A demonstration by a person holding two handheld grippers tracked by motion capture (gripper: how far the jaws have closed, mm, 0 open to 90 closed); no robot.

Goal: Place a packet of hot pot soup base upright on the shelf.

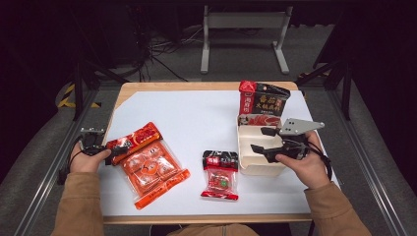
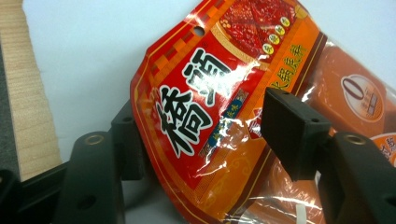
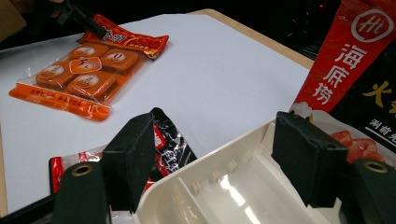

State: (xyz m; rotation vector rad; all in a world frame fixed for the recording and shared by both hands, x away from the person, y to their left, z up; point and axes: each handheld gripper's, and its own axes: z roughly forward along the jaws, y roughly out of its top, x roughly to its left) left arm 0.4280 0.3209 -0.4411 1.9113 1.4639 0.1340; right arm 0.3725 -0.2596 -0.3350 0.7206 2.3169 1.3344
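Note:
A red-orange snack packet (image 1: 134,139) (image 2: 205,107) lies with one end on a bigger clear orange pack (image 1: 153,169) of wrapped blocks at the table's left. My left gripper (image 1: 114,152) (image 2: 210,135) has that packet slanting between its jaws: one pad under its edge, the other over its face, with a wide gap left. My right gripper (image 1: 258,138) (image 3: 217,163) stands open at the near left corner of a white plastic tray (image 1: 246,162) (image 3: 224,186), a jaw on each side. A small red-and-black packet (image 1: 220,174) (image 3: 163,144) lies beside the tray.
A tall red-and-black bag (image 1: 263,101) (image 3: 355,56) stands at the tray's far end. The white tabletop (image 1: 196,118) has free room in the middle and back. Its wooden edge (image 1: 206,218) runs close to me. A metal stand (image 1: 243,22) is on the floor beyond.

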